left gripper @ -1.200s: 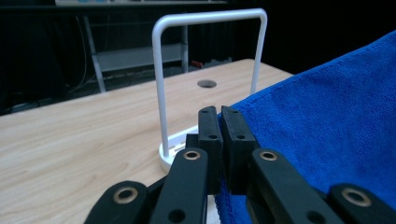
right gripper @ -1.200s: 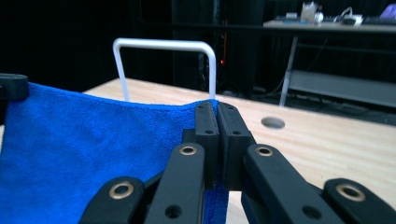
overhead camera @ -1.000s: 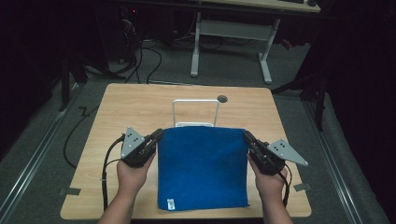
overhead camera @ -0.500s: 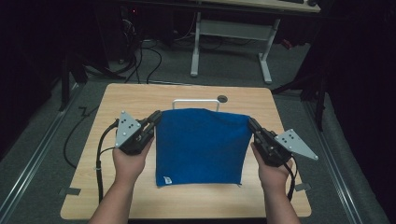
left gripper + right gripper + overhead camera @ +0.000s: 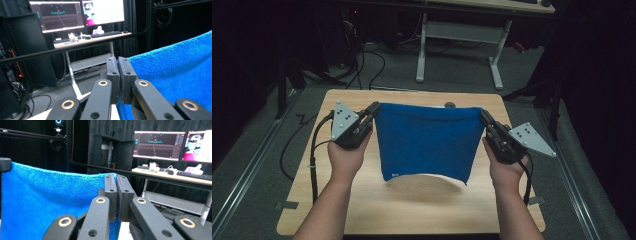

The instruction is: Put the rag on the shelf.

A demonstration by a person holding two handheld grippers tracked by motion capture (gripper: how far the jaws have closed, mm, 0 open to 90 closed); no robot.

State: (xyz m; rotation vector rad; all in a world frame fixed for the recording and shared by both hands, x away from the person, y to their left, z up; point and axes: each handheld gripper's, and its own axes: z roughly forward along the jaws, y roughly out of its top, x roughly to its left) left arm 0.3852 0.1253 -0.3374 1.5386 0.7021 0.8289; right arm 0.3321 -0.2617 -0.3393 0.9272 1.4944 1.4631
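The high view looks down over the table (image 5: 362,210); both gripper views look level, close on the blue towel (image 5: 427,140).

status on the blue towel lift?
Left gripper and right gripper each shut on a top corner. Blue towel hanging stretched between them, lower edge just above the table. Nothing in the way.

A lab: monitors (image 5: 172,145), cables (image 5: 362,65), black curtains (image 5: 175,30).

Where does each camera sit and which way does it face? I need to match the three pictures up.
High view: above the person's side, looking forward and down on the table; forearms, hands, both grippers show.
Left gripper view: rides the left gripper, facing monitors; its shut jaws pinch the blue towel.
Right gripper view: rides the right gripper, likewise.
Shared: the towel, the monitor desk.
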